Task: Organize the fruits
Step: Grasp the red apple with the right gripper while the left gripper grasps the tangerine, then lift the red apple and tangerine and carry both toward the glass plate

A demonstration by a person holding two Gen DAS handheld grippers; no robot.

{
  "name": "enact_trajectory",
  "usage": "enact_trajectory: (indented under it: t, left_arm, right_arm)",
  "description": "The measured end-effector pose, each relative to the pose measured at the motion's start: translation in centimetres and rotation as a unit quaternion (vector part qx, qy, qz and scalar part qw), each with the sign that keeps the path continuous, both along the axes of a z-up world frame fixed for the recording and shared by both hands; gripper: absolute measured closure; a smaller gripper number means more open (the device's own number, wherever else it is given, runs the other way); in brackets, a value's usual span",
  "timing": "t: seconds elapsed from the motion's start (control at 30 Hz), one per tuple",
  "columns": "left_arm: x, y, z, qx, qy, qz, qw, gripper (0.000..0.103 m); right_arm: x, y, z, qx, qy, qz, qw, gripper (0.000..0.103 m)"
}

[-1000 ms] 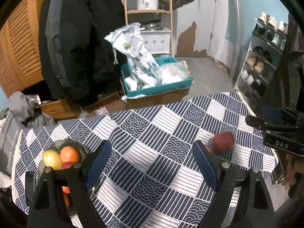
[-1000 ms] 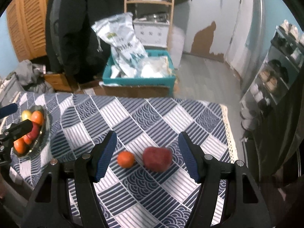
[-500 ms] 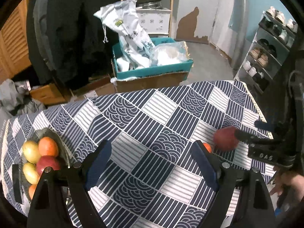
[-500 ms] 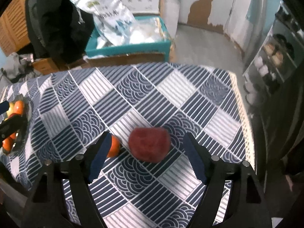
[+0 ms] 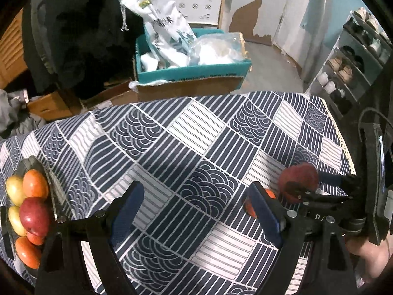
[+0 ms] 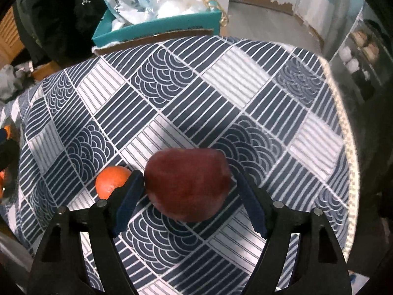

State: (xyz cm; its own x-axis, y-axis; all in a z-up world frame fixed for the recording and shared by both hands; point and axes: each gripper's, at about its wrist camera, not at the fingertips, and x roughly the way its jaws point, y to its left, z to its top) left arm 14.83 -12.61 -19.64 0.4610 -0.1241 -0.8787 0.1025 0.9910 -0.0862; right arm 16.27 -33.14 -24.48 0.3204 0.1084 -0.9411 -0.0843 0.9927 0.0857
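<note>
A dark red apple (image 6: 188, 183) lies on the patterned tablecloth between the open fingers of my right gripper (image 6: 188, 184); the left pad is almost at its side, the right pad a little apart. A small orange (image 6: 111, 180) lies just left of the left finger. In the left wrist view the apple (image 5: 298, 178) and the orange (image 5: 270, 194) show at the right with the right gripper around the apple. My left gripper (image 5: 196, 201) is open and empty over the table's middle. A bowl (image 5: 32, 164) at the left holds several fruits, with a red apple (image 5: 33, 216) on top.
The table's right edge (image 6: 343, 113) has a cream fringe. A teal box (image 5: 194, 73) with white bags stands on the floor behind the table. A shoe rack (image 5: 353, 56) stands at the right. Dark coats hang at the back left.
My right gripper has come down and forward, so the apple now lies between its fingers. My left gripper has tilted down toward the table; the bowl shows lower left.
</note>
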Motion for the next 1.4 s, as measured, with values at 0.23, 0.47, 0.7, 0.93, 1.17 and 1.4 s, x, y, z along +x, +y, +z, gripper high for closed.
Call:
enact_trajectory:
  t: [0.23, 0.47, 0.7, 0.93, 1.17, 1.4]
  left_arm:
    - [0.7, -1.4, -1.3, -0.019, 0.021, -0.006, 0.9996, 0.015]
    - [0.8, -3.3, -2.7, -0.027, 0.035, -0.023, 0.9988, 0.015]
    - [0.6, -5.1, -4.3, -0.032, 0.051, -0.041, 0.9973, 0.015]
    - [0.4, -7.0, -6.0, -0.014, 0.063, -0.06, 0.9961, 0.015]
    - [0.4, -8.0, -7.7, -0.006, 0.08, -0.069, 0.9944, 0.021]
    - [0.3, -8.3, -7.7, -0.033, 0.089, -0.08, 0.9923, 0.056]
  right_arm:
    - [0.0, -0.2, -2.0, 0.016, 0.028, 0.004, 0.999, 0.027]
    - [-1.3, -2.0, -1.2, 0.001, 0.002, -0.017, 1.0, 0.028]
    - [-3.1, -3.9, 0.7, -0.028, -0.026, -0.039, 0.999, 0.028]
    - [-4.2, -4.6, 1.7, -0.036, -0.034, -0.051, 0.997, 0.028]
    - [-4.2, -4.8, 1.6, -0.028, -0.036, -0.062, 0.997, 0.028]
    - [-4.1, -4.5, 1.5, -0.025, -0.036, -0.057, 0.997, 0.028]
